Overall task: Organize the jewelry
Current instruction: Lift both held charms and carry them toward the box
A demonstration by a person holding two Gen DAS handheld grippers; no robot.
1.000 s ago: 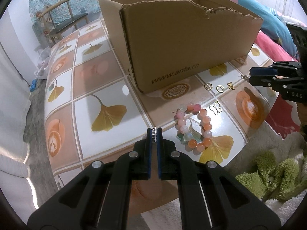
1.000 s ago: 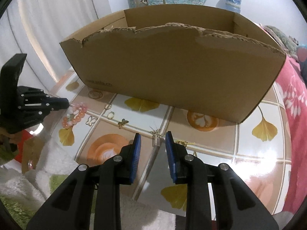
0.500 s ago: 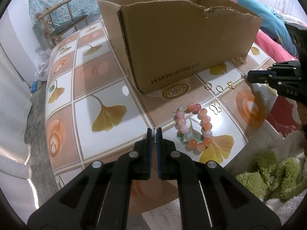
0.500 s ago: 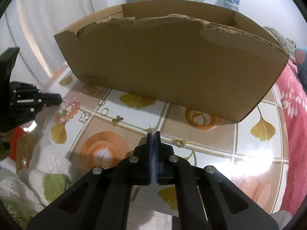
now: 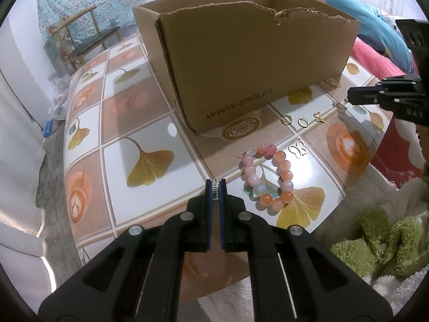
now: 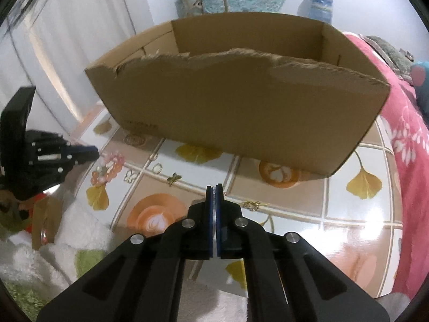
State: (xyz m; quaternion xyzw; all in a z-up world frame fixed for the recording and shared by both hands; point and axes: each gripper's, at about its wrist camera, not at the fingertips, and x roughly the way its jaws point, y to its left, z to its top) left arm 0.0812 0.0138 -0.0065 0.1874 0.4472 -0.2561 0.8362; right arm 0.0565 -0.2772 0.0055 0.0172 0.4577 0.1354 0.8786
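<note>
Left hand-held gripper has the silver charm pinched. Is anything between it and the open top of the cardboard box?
Only the box's own near wall. The left hand-held gripper holds the silver charm low over the table; the cardboard box stands beyond, its torn rim higher than the charm. Nothing else visibly blocks the path.

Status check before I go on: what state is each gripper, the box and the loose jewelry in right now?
Left gripper: shut on a small silver charm.
Right gripper: shut on a small silvery piece, just closed.
Brown cardboard box: open-topped, torn rim, upright.
Pink and orange bead bracelet: lying flat on tiled tabletop.
Gold butterfly outline charm: flat beside the bracelet.
</note>
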